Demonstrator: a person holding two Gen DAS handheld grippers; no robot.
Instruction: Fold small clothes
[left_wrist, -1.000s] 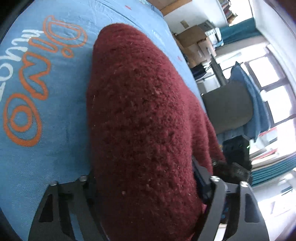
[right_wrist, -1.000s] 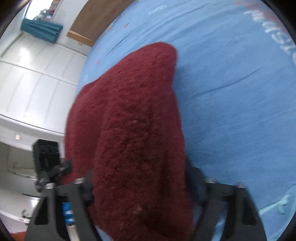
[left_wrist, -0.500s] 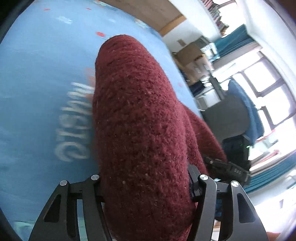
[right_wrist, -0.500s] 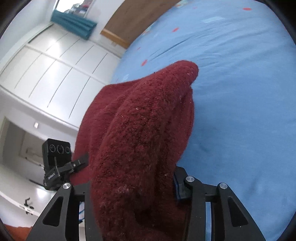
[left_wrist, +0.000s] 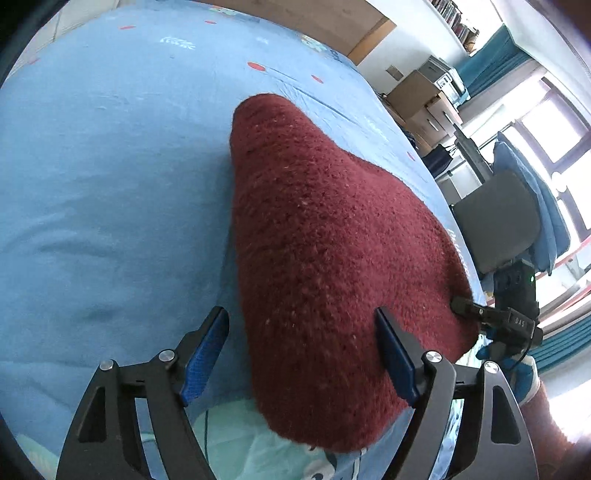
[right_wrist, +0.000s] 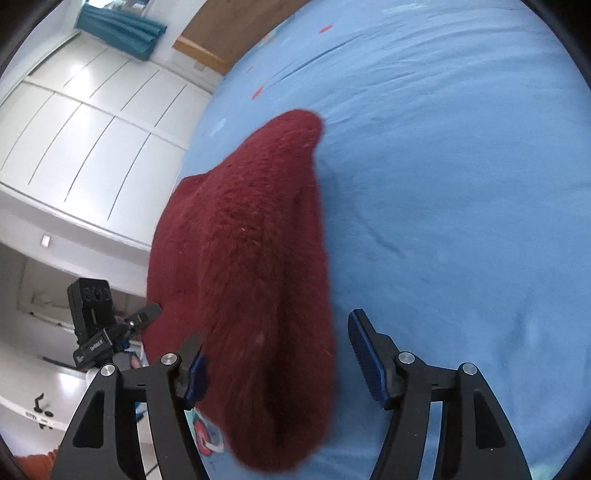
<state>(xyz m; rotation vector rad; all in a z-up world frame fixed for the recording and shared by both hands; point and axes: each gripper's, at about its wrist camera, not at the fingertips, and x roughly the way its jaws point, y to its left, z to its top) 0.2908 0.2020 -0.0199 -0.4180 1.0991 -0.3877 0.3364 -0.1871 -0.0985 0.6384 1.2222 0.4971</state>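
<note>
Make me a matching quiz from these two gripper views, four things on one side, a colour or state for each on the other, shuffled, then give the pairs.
Column one:
1. sweater
2. bedsheet
3. left gripper
4. wardrobe

Column two:
A. white
B. open, pads either side of the knit
C. dark red
D. light blue

Pairs: 1-C, 2-D, 3-B, 4-A

The right tool (left_wrist: 517, 323) bears small white lettering, "DAS".
</note>
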